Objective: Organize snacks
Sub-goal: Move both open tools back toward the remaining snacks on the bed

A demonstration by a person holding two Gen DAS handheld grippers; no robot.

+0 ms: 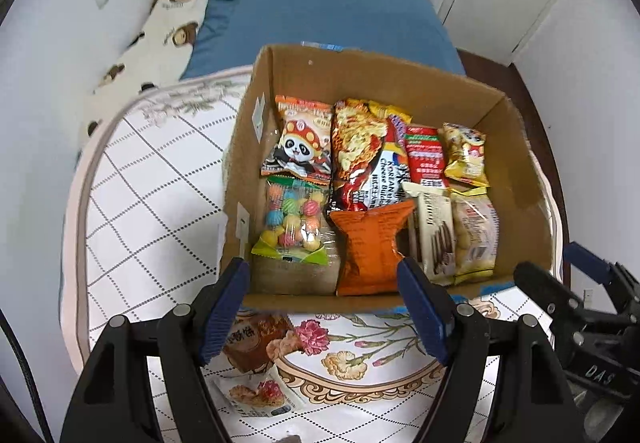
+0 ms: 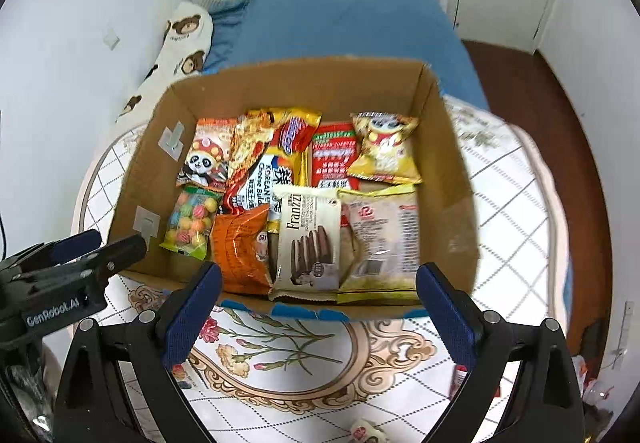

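Nearest the cameras, the left tool (image 1: 322, 297) and the right tool (image 2: 318, 301) each point steeply down, their blue-padded fingers (image 1: 224, 307) spread apart with nothing between them. Each tool also appears at the edge of the other's view, the left one (image 2: 100, 255) at the lower left of the right wrist view.

Beneath them lies a white quilted mat (image 2: 288, 355) with a floral border, spread on the bed. On the mat, just before the box and below the left tool, rest two loose snacks: a brown pastry packet (image 1: 256, 339) and, nearer, a white packet (image 1: 256, 395) printed with a cake.

Beyond these stands the open cardboard box (image 2: 132, 179), blue tape along its near rim.

- Near row, left to right: a clear bag of coloured candy balls (image 1: 294, 223), an orange packet (image 1: 368, 247) leaning against the near wall, a cream wafer packet (image 2: 310, 243) marked "Franzzi", and a pale yellow-edged biscuit bag (image 2: 380, 243).
- Far row, left to right: a panda-printed packet (image 1: 300, 147), a noodle packet (image 1: 364, 159) lying partly over its neighbours, a red packet (image 2: 334, 155), and a small yellow packet (image 2: 386, 151).

Behind the box lie a blue pillow (image 1: 328, 19) and a bear-printed bolster (image 1: 176, 15) against the white wall.
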